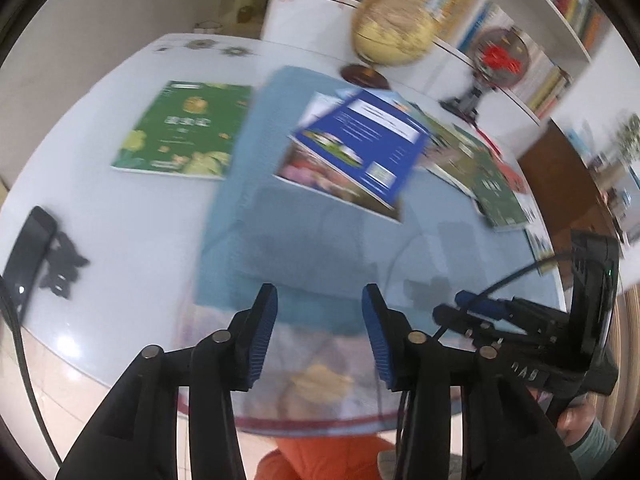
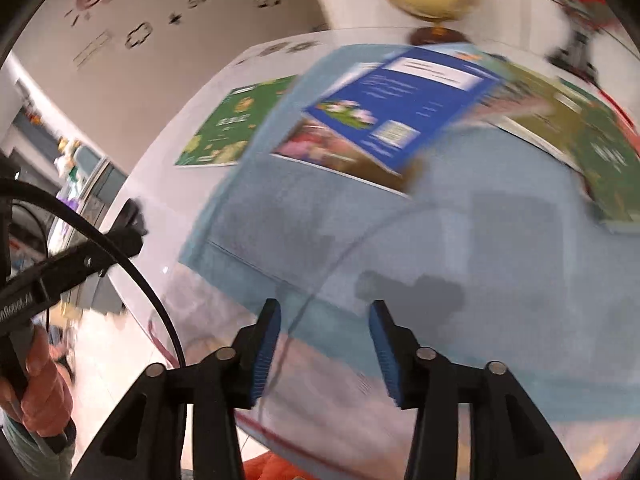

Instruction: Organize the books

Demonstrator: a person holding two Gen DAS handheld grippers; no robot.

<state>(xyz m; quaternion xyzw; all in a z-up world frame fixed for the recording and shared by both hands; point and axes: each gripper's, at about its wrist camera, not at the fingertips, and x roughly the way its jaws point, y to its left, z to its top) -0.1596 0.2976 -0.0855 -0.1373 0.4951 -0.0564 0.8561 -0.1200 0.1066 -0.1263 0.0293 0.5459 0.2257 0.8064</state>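
Note:
A blue book (image 1: 360, 140) lies skewed on top of a colourful book (image 1: 320, 176) on a blue mat (image 1: 288, 240). A green book (image 1: 182, 132) lies alone on the white table to the left. More greenish books (image 1: 484, 176) lie overlapped at the right. My left gripper (image 1: 320, 304) is open and empty over the near table edge. My right gripper (image 2: 324, 320) is open and empty over the mat's near edge. The right wrist view also shows the blue book (image 2: 404, 100), the green book (image 2: 236, 124) and the right-hand books (image 2: 592, 148).
A globe (image 1: 394, 32) and a small fan (image 1: 496, 60) stand at the table's far side, with bookshelves (image 1: 560, 8) behind. A dark phone (image 1: 28, 256) lies at the left edge. The right gripper's body (image 1: 560, 328) is beside my left one.

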